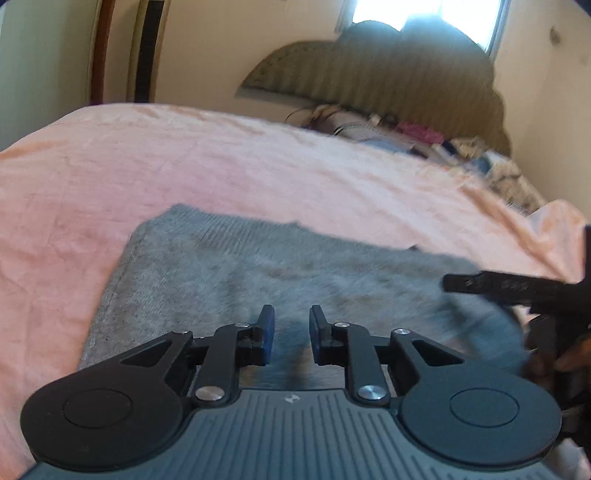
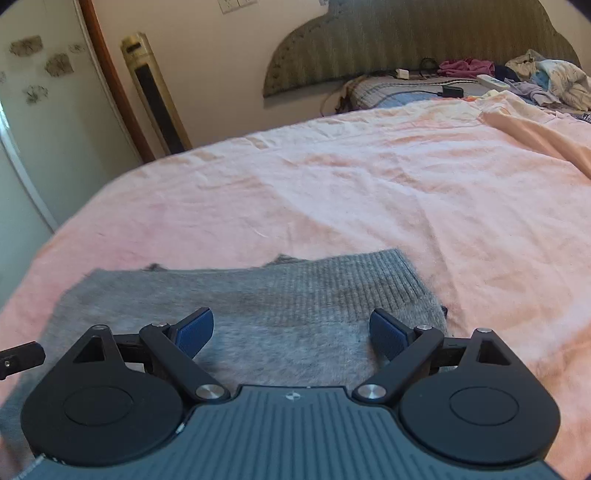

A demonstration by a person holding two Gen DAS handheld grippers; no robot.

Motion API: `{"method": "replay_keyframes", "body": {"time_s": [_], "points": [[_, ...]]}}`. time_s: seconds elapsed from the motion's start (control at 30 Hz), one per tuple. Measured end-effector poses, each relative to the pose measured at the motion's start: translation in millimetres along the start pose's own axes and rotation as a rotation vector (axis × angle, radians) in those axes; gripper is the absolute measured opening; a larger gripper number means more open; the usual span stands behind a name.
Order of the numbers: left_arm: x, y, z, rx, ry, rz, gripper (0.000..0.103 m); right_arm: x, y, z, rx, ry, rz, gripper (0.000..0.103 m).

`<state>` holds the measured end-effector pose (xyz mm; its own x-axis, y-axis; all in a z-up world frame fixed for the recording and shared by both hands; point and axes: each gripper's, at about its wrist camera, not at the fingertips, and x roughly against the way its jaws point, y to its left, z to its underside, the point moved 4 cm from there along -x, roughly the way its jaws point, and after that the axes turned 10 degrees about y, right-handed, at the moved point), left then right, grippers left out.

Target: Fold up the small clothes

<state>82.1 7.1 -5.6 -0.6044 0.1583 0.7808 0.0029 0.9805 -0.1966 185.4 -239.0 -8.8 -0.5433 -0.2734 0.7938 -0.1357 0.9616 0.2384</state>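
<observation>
Right wrist view: the right gripper [image 2: 291,332] hovers spread wide, gripping nothing, over the grey knit sweater [image 2: 258,306] lying flat on the pink bedsheet [image 2: 332,184]. Left wrist view: the left gripper [image 1: 291,332] shows 2 pads narrowly parted, nothing visibly pinched between them, same sweater underneath. Risk, I'd say: a closing pinch could catch the sheet along with the knit, dragging both and skewing the fold. Clutter sits far by the headboard [image 2: 406,33].
</observation>
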Motion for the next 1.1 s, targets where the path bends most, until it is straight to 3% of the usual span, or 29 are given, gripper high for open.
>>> {"method": "replay_keyframes", "body": {"time_s": [0.1,0.17,0.3,0.37,0.4,0.43,0.5,0.57,0.67,0.73,0.93,1.1], "points": [[-5,13,12,-0.072,-0.094,0.023,0.02,-4,0,14,0.118,-0.065,0.023,0.097],[-1,18,23,-0.119,-0.138,0.038,0.02,-2,-4,15,0.1,-0.079,0.0,0.098],[2,16,18,-0.083,-0.111,0.029,0.021,-5,4,14,0.132,-0.068,0.024,0.103],[6,11,1,-0.024,-0.057,0.04,0.027,-4,3,15,0.125,-0.074,0.019,0.103],[9,8,-5,-0.016,-0.051,0.065,0.043,-4,2,14,0.114,-0.078,0.01,0.103],[9,4,-13,-0.021,-0.072,0.079,0.069,-4,1,13,0.106,-0.081,0.003,0.103],[5,0,-29,-0.035,-0.151,0.016,0.096,-3,0,13,0.102,-0.084,0.002,0.103],[-13,2,-43,-0.049,-0.141,-0.041,0.098,-4,1,13,0.104,-0.084,0.009,0.103],[-54,17,-54,-0.033,-0.008,-0.093,0.099,-4,1,13,0.105,-0.084,0.012,0.103],[-63,15,-54,-0.115,-0.02,-0.139,0.103,-4,1,13,0.103,-0.085,0.007,0.103],[-53,11,-51,-0.112,-0.004,-0.161,0.103,-4,0,13,0.098,-0.087,0.001,0.103],[-27,6,-27,-0.116,0.009,-0.128,0.103,-4,0,13,0.097,-0.087,0.0,0.103]]}}
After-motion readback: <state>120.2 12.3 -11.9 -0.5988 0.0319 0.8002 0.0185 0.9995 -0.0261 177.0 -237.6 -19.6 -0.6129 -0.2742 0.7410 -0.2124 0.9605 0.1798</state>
